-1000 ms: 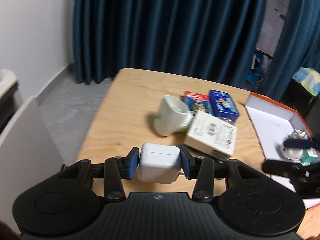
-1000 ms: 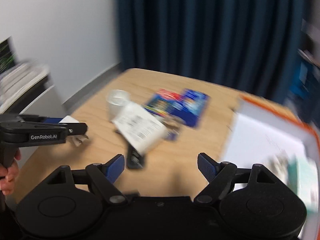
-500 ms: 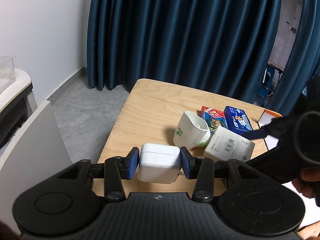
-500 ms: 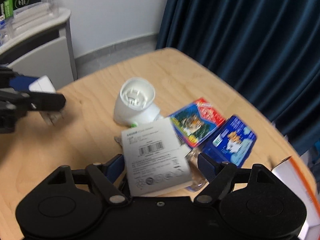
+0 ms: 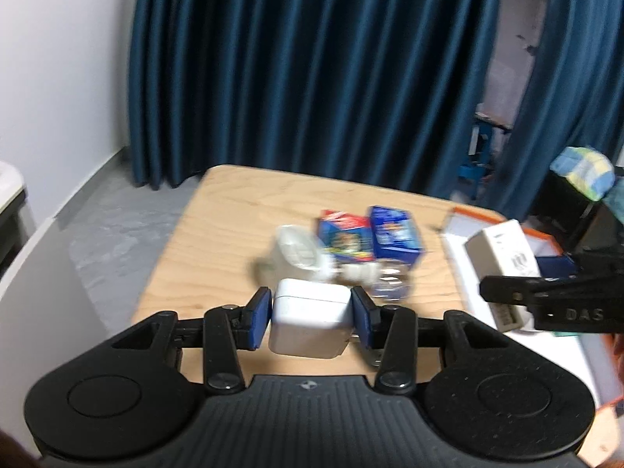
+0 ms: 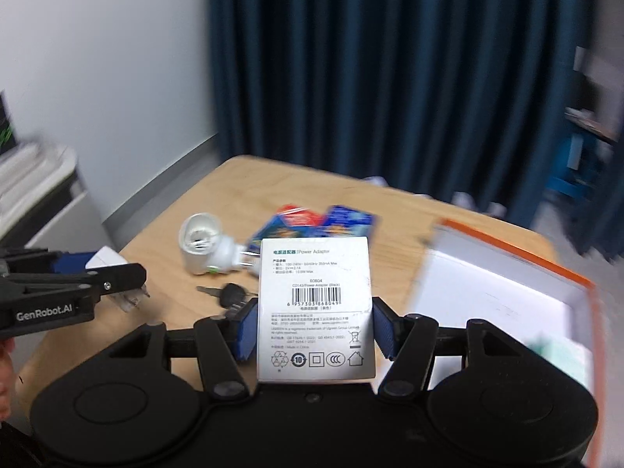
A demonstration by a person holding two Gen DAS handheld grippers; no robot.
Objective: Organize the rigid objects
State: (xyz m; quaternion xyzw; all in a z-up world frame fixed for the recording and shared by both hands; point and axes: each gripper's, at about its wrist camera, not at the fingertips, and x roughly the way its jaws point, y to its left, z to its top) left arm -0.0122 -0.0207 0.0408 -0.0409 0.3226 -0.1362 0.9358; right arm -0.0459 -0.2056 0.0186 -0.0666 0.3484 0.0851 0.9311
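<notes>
Presently recorded, one moment, two views.

Grippers, two. Left gripper was clamped on one white square plastic charger block, blue pads pressed to both its sides, held above the near edge of the table. Right gripper was clamped on one white cardboard power-adapter box, barcode face toward the camera, held upright above the table, just left of the tray's near corner.

Edges and open room. One light wooden table with rounded corners; its left and far portions lay bare, and floor showed beyond the left edge. One white shallow tray with an orange rim sat at the table's right side, its floor mostly bare; a greenish item in its near corner was too blurred to identify.

Items on the table, clustered near the middle:
- One white plastic socket-shaped fitting, lying on its side.
- One red-topped printed carton and one blue printed carton, side by side, touching.
- One dark-headed key, near the right gripper's left pad.

Room. Dark blue pleated curtains hung across the back; one white wall stood to the left; grey floor lay below it.
</notes>
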